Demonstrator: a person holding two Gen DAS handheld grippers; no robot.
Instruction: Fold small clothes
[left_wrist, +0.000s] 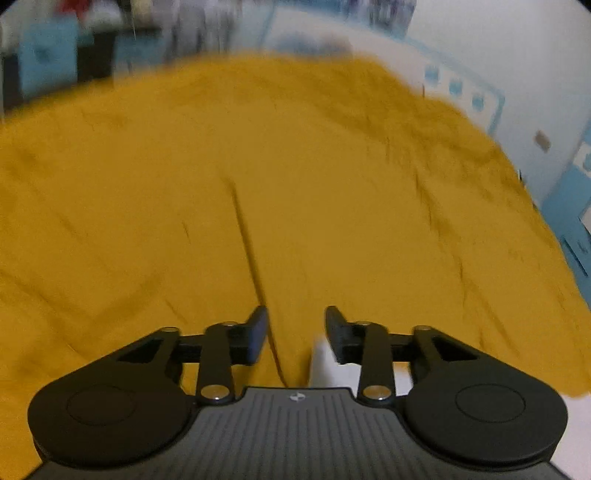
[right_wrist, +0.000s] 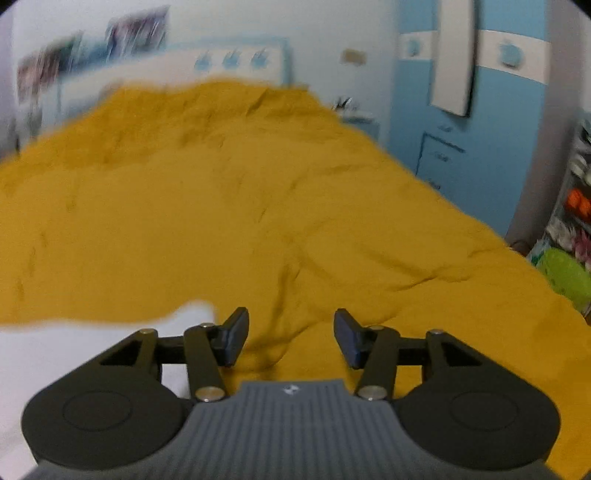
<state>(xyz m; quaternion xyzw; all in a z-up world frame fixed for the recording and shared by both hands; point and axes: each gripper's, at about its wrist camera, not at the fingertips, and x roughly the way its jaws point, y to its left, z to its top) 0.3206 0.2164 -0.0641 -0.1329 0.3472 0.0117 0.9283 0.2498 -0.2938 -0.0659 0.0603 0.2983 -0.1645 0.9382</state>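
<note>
The mustard cloth sprawls over a white bed, soft, light and prone to wrinkle; its near hem looks the best hold. Left claw and right claw hover released, holding nothing.

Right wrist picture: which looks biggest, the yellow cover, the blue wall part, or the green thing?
1. yellow cover
2. blue wall part
3. green thing
The cover is nearer, so this is only how they look.

Open yellow cloth ahead (wrinkled)
</note>
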